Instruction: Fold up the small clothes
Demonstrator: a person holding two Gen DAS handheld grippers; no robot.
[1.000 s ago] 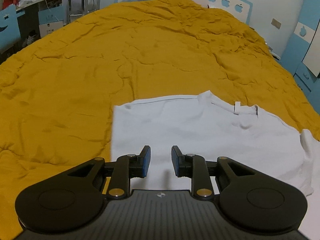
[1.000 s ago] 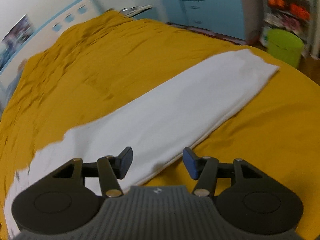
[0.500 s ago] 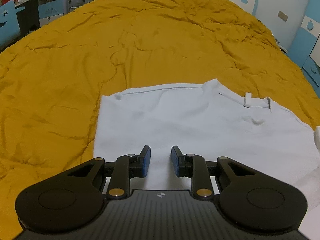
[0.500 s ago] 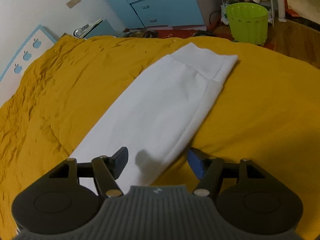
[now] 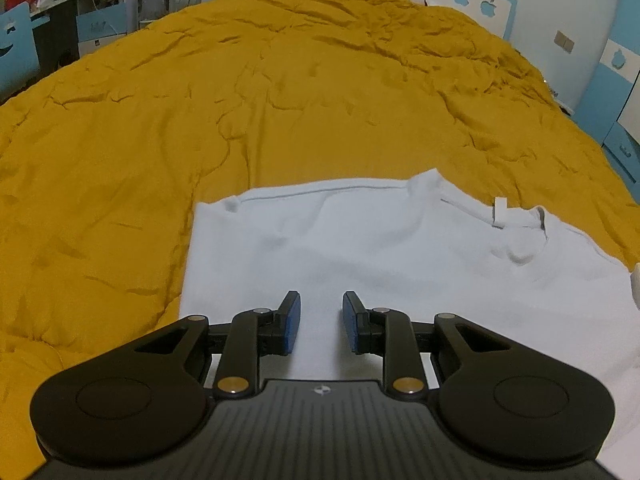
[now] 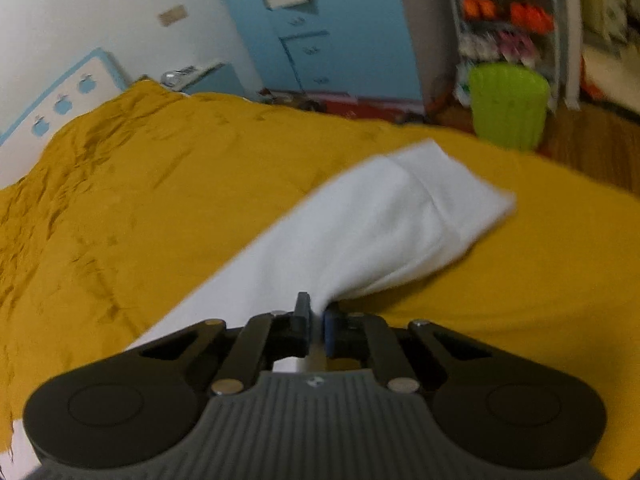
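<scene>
A white long-sleeved top lies flat on the mustard-yellow quilt, collar and tag to the right. My left gripper hovers over the top's body, open with a small gap and nothing between its blue pads. In the right wrist view the top's sleeve stretches away toward the cuff. My right gripper is shut on the near edge of the sleeve, and the cloth bunches up at its fingertips.
The quilt covers the whole bed. A green bin and shoe shelves stand past the bed's right edge, with blue cabinets behind. A desk and chairs stand far left.
My right gripper has gone from wide open above the sleeve to shut on its edge, with the view swinging toward the cuff. My left gripper has shifted slightly over the top's body, still open.
</scene>
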